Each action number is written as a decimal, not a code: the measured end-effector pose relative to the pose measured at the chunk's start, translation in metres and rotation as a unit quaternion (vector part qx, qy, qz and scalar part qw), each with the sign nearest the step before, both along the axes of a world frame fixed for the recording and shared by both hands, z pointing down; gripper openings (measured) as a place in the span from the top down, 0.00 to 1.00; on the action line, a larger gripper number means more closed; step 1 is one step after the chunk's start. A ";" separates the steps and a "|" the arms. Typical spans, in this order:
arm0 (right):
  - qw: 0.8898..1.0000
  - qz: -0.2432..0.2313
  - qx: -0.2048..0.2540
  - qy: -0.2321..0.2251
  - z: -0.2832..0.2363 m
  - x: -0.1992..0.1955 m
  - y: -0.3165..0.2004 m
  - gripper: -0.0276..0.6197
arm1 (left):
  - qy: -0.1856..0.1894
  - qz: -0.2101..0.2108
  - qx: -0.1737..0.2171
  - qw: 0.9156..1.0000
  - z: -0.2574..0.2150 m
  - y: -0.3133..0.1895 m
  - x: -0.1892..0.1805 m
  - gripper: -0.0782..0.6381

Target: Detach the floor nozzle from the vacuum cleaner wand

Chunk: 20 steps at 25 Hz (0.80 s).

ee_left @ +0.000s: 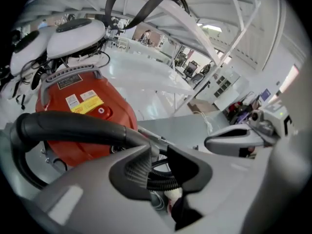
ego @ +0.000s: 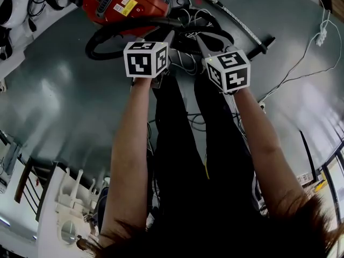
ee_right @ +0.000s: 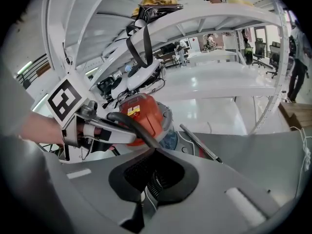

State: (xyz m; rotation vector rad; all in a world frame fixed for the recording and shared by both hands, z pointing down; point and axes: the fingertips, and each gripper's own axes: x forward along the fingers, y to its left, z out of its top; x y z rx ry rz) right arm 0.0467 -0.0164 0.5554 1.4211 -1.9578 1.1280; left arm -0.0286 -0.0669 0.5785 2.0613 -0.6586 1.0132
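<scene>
The red vacuum cleaner (ego: 121,3) lies at the top of the head view, and its thick black hose (ego: 115,32) loops in front of it. A thin metal wand (ego: 236,19) runs right to a black end piece (ego: 266,43). Both grippers meet at a tangle of thin ribbed hose and wires (ego: 185,50). My left gripper (ee_left: 158,165) is shut on a black ribbed hose (ee_left: 158,177). My right gripper (ee_right: 152,173) is shut on the ribbed hose (ee_right: 155,183) too. In the head view the left gripper (ego: 171,43) and the right gripper (ego: 203,43) sit close together.
The grey floor (ego: 64,101) spreads around the vacuum. White cables (ego: 301,63) trail at the right, and white machine parts (ego: 13,7) stand at the top left. The person's dark legs (ego: 183,160) fill the middle. White framed benches (ee_right: 204,77) stand beyond.
</scene>
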 end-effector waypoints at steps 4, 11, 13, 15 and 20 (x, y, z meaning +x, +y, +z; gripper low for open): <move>1.000 0.003 0.009 0.001 -0.002 0.001 0.004 0.96 | 0.036 -0.028 0.059 0.997 -0.024 0.000 0.004 0.88; 0.999 0.013 0.026 0.024 -0.011 0.005 0.008 0.96 | 0.080 -0.060 0.105 0.989 -0.053 0.019 0.015 0.88; 0.999 0.018 0.022 0.026 -0.012 0.005 0.011 0.96 | 0.085 -0.064 0.101 0.989 -0.056 0.027 0.020 0.88; 0.999 0.031 0.015 0.023 -0.013 0.005 0.014 0.96 | 0.089 -0.064 0.102 0.989 -0.061 0.032 0.025 0.88; 0.998 0.054 0.016 0.028 -0.018 0.010 0.019 0.96 | 0.093 -0.071 0.107 0.987 -0.069 0.040 0.030 0.88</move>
